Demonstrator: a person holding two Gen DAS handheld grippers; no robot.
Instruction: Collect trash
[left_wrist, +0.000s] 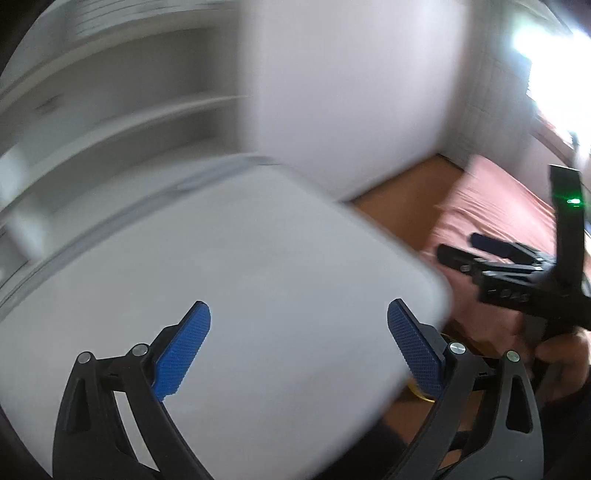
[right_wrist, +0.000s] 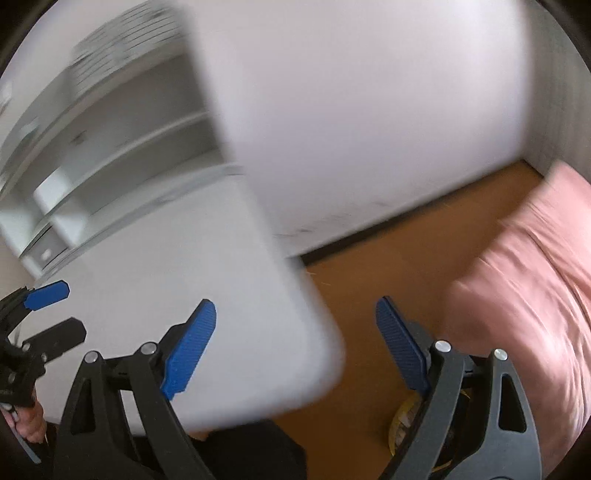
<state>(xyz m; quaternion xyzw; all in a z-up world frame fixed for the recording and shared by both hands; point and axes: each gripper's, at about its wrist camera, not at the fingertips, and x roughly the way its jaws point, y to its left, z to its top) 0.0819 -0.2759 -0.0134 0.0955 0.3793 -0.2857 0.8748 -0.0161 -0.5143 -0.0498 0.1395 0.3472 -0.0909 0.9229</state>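
While both views are smeared by motion blur, this much can be read:
Left claw (left_wrist: 299, 314): blue pads spread wide apart, nothing between them, above the white desk (left_wrist: 240, 277).
Right claw (right_wrist: 295, 314): pads apart and empty, over the desk's rounded corner and the wooden floor (right_wrist: 388, 258).
Trash: cannot tell; a yellowish round object (right_wrist: 400, 421) lies on the floor, half hidden behind the right claw.
Bed (right_wrist: 535, 277): pink cover, right of the desk.
Shelves (right_wrist: 110, 147): white, behind the desk.
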